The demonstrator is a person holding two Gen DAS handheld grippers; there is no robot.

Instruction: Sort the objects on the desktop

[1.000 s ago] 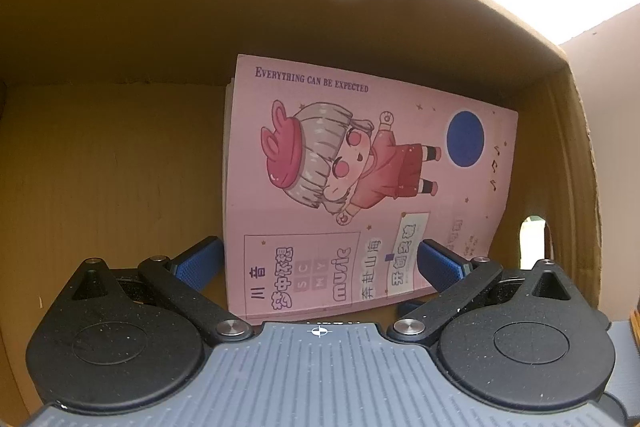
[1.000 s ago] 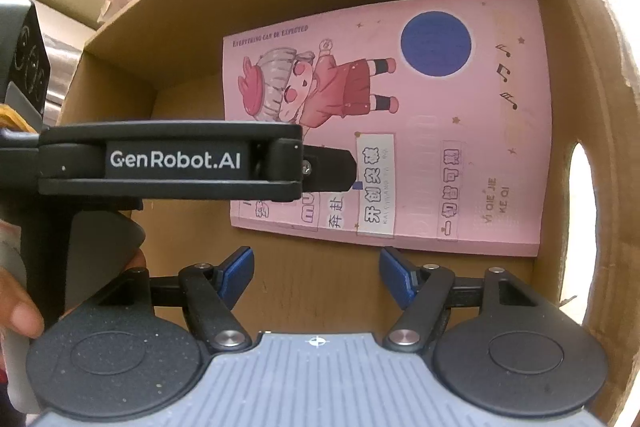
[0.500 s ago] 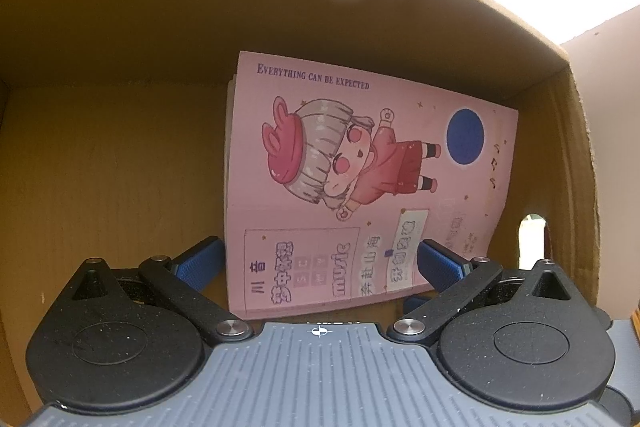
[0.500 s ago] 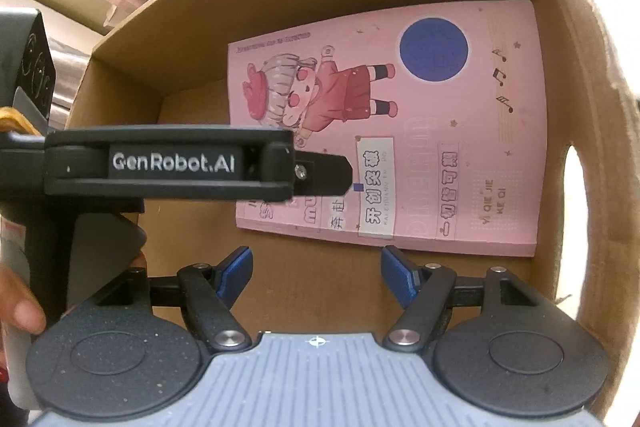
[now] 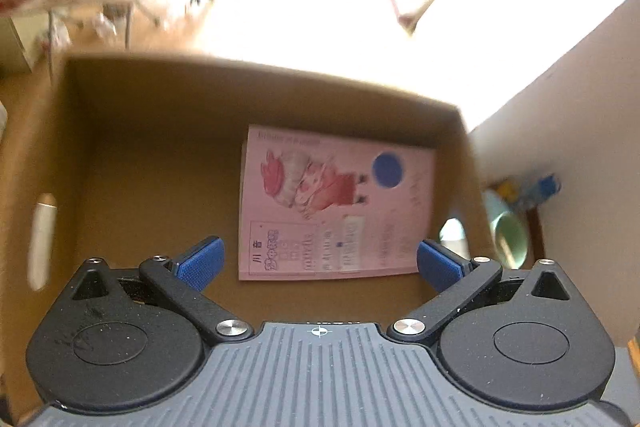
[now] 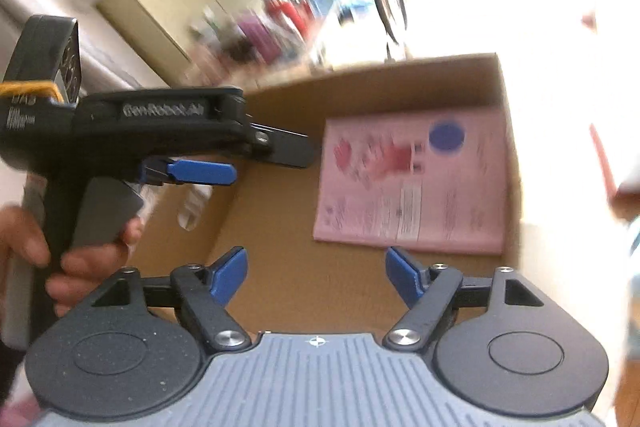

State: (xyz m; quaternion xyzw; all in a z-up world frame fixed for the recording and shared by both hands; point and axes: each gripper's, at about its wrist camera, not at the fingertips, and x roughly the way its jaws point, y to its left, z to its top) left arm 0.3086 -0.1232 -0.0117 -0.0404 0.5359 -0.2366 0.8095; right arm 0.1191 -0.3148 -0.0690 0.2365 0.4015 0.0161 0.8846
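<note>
A pink notebook (image 5: 334, 203) with a cartoon girl and a blue dot lies flat on the floor of a brown cardboard box (image 5: 152, 163), against its right wall. It also shows in the right wrist view (image 6: 412, 183), inside the same box (image 6: 280, 259). My left gripper (image 5: 320, 261) is open and empty, above the box near the notebook's near edge. My right gripper (image 6: 316, 273) is open and empty, above the box's near side. The left gripper's body (image 6: 160, 131) shows at the left of the right wrist view, held by a hand.
Both views are blurred by motion. A pale green cup (image 5: 510, 237) and blue and yellow items (image 5: 532, 189) sit outside the box's right wall. The box has handle holes in its left wall (image 5: 42, 239) and right wall (image 5: 452, 235). Cluttered tables stand behind.
Both grippers have pulled back and up out of the box, so its rim and the room behind now show. The notebook stays flat on the box floor.
</note>
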